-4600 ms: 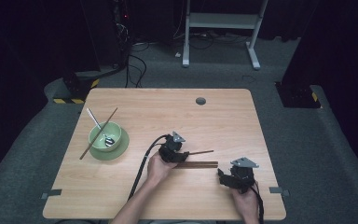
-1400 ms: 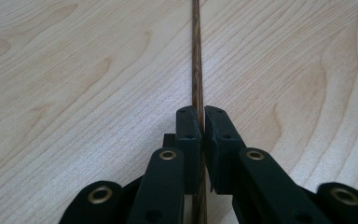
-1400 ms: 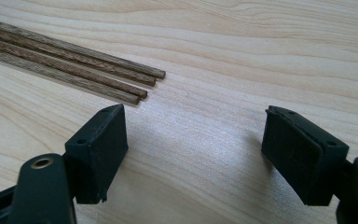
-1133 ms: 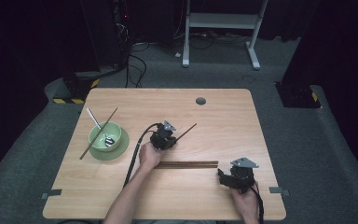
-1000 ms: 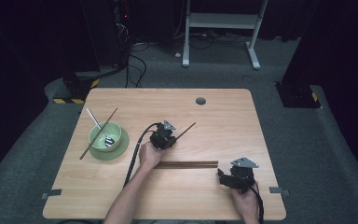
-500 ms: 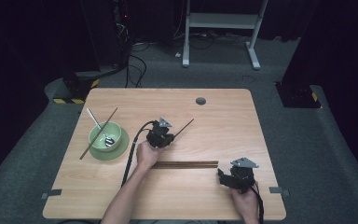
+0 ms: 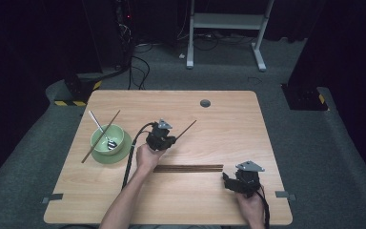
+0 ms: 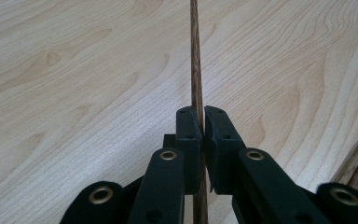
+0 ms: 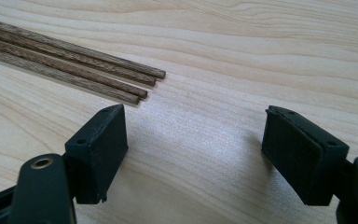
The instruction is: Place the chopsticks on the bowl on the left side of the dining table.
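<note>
Dark room, grey carpet, cables and a white stand behind; light wooden table [image 7: 219,119] at centre, round hole near its far edge.

Bowl [image 7: 106,139], green, at table's left, on a matching saucer; holds a metal spoon [image 7: 101,129] and one chopstick [image 7: 100,136] leaning across its rim, tip down on the table.

Bundle [image 7: 188,168] of chopsticks, dark wood, flat on the table between the two hands; ends seen in the right gripper view [image 9: 135,86], three of them, just beyond the jaws.

Left gripper [image 7: 162,138], right of the bowl and near it; jaws clamped tight on a single stick [image 8: 196,70], which runs out past the pads and points away from the bowl.

Right gripper [image 7: 240,181], near the front right corner; jaws spread wide, nothing between them.

Step in hand, by judgement: carry the stick to the bowl; keep the clamp firm, swing the long end clear of the table, lower it beside the one already in place without knocking the spoon.
</note>
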Motion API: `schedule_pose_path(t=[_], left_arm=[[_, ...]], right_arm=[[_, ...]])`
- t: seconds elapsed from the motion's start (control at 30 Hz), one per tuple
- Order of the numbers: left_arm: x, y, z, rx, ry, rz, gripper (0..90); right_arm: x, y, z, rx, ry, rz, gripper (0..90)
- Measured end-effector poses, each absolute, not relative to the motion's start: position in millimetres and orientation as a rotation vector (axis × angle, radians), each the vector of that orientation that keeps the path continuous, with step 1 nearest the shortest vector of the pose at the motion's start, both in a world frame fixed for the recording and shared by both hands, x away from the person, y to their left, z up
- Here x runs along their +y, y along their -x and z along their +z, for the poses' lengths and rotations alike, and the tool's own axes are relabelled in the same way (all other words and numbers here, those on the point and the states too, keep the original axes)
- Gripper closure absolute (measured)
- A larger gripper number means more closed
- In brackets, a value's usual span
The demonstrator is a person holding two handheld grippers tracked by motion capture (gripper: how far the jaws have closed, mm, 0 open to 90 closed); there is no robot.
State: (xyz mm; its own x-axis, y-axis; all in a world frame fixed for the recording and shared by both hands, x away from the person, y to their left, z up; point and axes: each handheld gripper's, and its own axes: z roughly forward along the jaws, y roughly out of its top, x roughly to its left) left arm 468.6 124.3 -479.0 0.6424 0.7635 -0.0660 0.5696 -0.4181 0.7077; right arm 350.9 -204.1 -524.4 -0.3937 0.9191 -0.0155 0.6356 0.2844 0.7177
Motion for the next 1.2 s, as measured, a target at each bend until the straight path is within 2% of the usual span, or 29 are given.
schedule_pose_path(t=[1.2], left_arm=[[175, -434, -429, 0.993, -2.035, 0.386, 84.3]], right_arm=[[-204, -351, -524, 2.132, -1.394, 0.89, 22.0]])
